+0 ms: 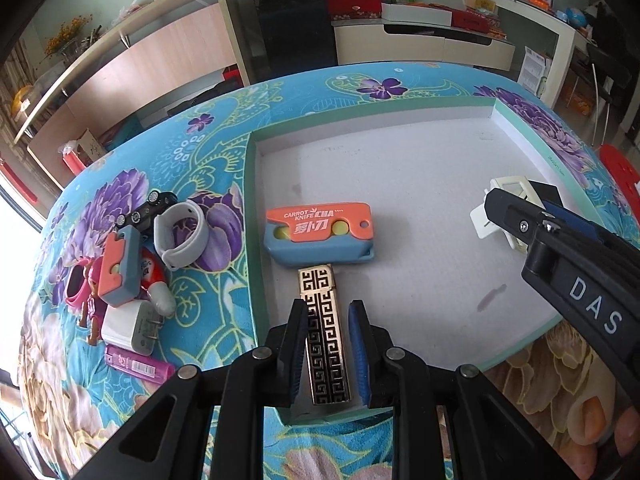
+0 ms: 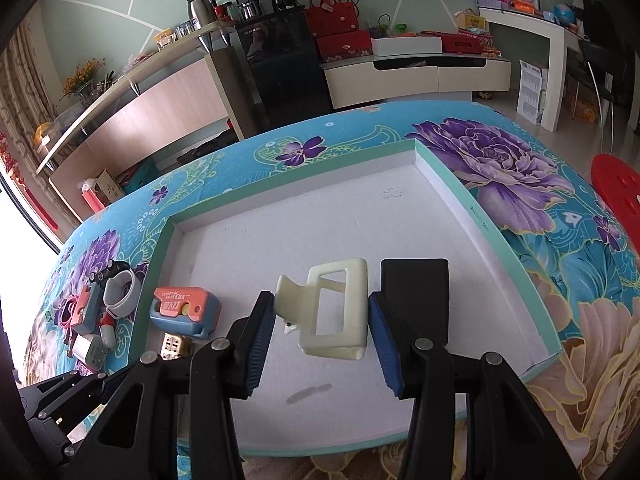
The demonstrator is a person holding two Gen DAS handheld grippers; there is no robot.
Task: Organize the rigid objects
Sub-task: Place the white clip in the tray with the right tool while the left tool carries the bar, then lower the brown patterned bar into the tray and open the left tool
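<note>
A shallow white tray with a mint rim (image 1: 252,216) (image 2: 500,236) lies on the flowered cloth. In it are an orange-and-blue carrot knife (image 1: 320,232) (image 2: 184,312), a gold patterned lighter (image 1: 324,332), a cream hair claw clip (image 2: 336,312) (image 1: 504,208) and a black block (image 2: 416,292). My left gripper (image 1: 328,340) is open, its fingers on either side of the lighter with a gap on the right. My right gripper (image 2: 322,344) is open, its fingers on either side of the clip, the right pad close to it.
Left of the tray lies a pile: a second orange-and-blue knife (image 1: 118,268), a white band (image 1: 180,236), a toy car (image 1: 148,210), a white charger (image 1: 128,328), a purple lighter (image 1: 140,366), a pink doll (image 1: 90,292). The right gripper's body (image 1: 580,280) crosses the tray's right side.
</note>
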